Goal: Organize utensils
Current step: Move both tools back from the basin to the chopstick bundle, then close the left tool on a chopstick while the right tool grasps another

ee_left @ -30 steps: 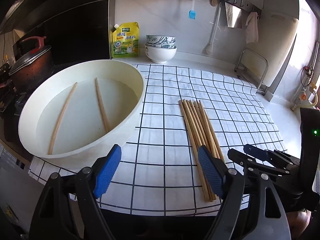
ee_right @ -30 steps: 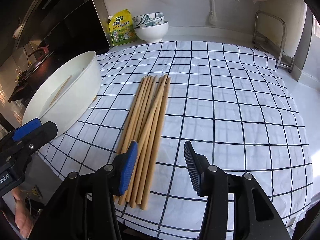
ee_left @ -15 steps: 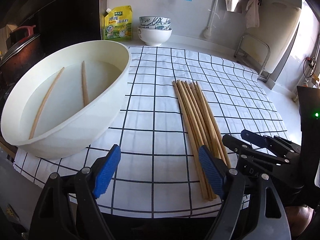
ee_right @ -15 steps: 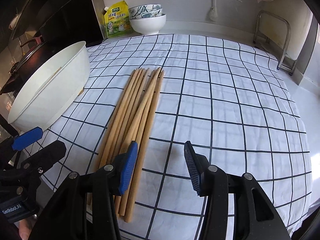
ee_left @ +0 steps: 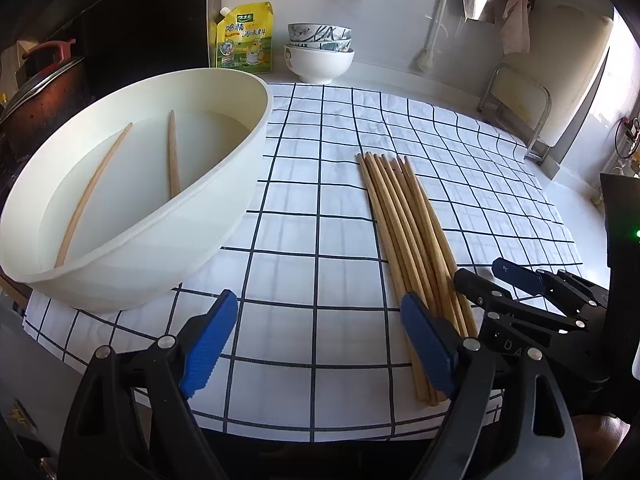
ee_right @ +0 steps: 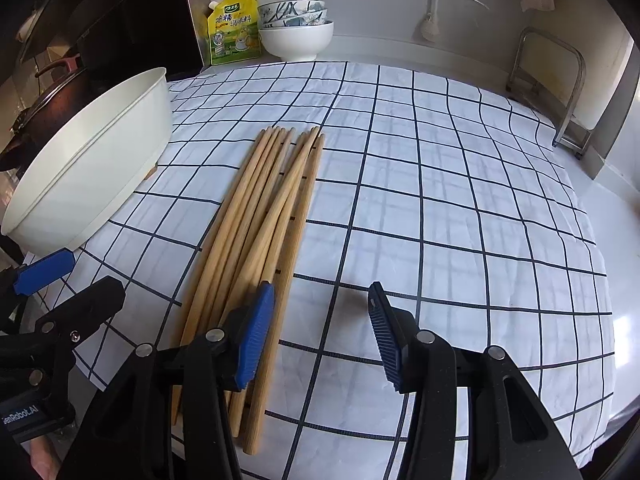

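**Mia:** What is on the left?

**Ben:** A big white basin [ee_left: 168, 240] with water in it. Two chopsticks [ee_left: 173, 152] are in the water, apart from each other. Their long way runs from near us toward the back wall.

**Mia:** And the left gripper [ee_left: 316, 344]?

**Ben:** It hangs over the checked cloth [ee_left: 288, 240], between the basin and the pile. Its jaws are wide and have just been opening more. Nothing is between them.

**Mia:** Then the pile?

**Ben:** A bunch of chopsticks [ee_right: 260, 216] lies flat on the cloth, side by side (a few cross a little). They also point from near us to the back wall.

**Mia:** And the right gripper [ee_right: 320, 332]?

**Ben:** About half open, holding nothing. One pad is over the near ends of the pile. I can't tell if it touches.

**Mia:** So are we almost done?

**Ben:** I think most are sorted. The two in the basin are left.
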